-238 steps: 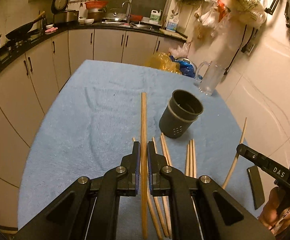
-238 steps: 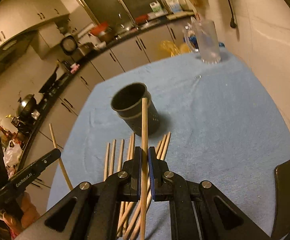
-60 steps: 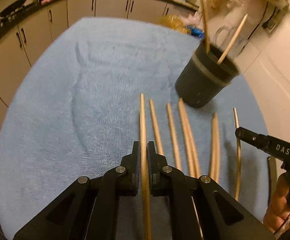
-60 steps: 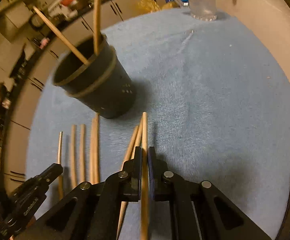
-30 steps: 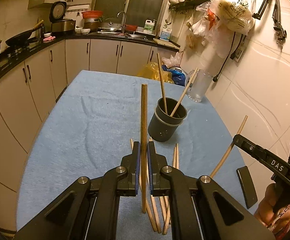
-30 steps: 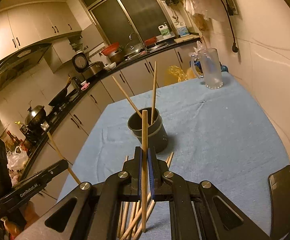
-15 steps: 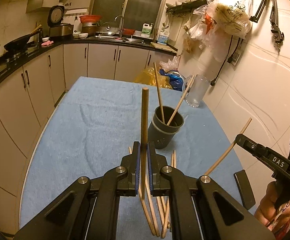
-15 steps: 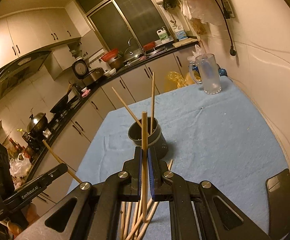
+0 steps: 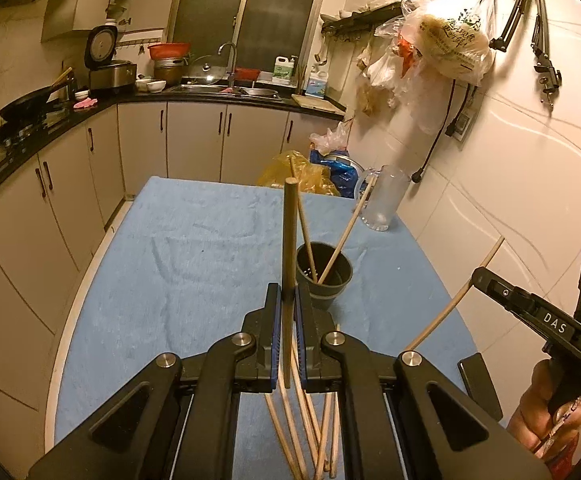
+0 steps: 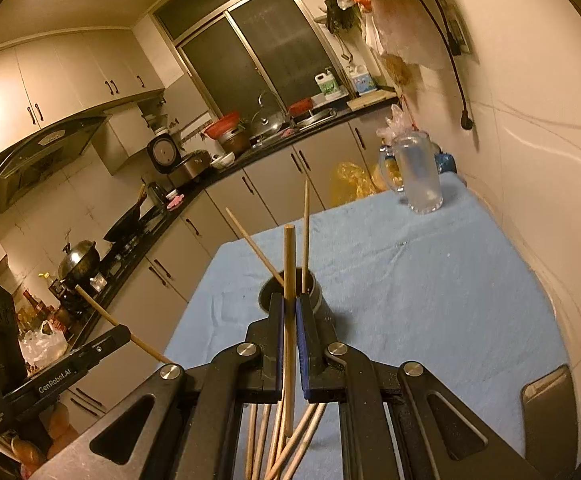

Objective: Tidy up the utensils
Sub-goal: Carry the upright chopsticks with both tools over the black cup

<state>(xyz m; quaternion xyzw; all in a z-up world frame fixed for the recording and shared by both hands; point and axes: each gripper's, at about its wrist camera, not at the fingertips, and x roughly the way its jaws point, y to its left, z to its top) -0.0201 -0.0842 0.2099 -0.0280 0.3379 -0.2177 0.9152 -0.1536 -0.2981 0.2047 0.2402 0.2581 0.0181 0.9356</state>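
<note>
My left gripper point(image 9: 286, 300) is shut on a wooden chopstick point(image 9: 289, 240) and holds it upright above the table. My right gripper point(image 10: 289, 312) is shut on another wooden chopstick point(image 10: 289, 280), also raised. A dark utensil cup point(image 9: 324, 276) stands on the blue cloth point(image 9: 194, 264) with two chopsticks leaning in it; it also shows in the right wrist view point(image 10: 316, 292). Several loose chopsticks point(image 9: 302, 432) lie on the cloth below the grippers. The right gripper shows at the right edge of the left wrist view point(image 9: 478, 276), holding its chopstick point(image 9: 462, 292).
A clear glass pitcher point(image 9: 384, 200) stands at the table's far right corner by the tiled wall. Plastic bags point(image 9: 310, 168) sit beyond the table's far edge. Cabinets and a counter point(image 9: 70, 128) run along the left and back.
Both grippers have lifted higher and tilted up, each still holding its chopstick. The cup now looks farther below.
</note>
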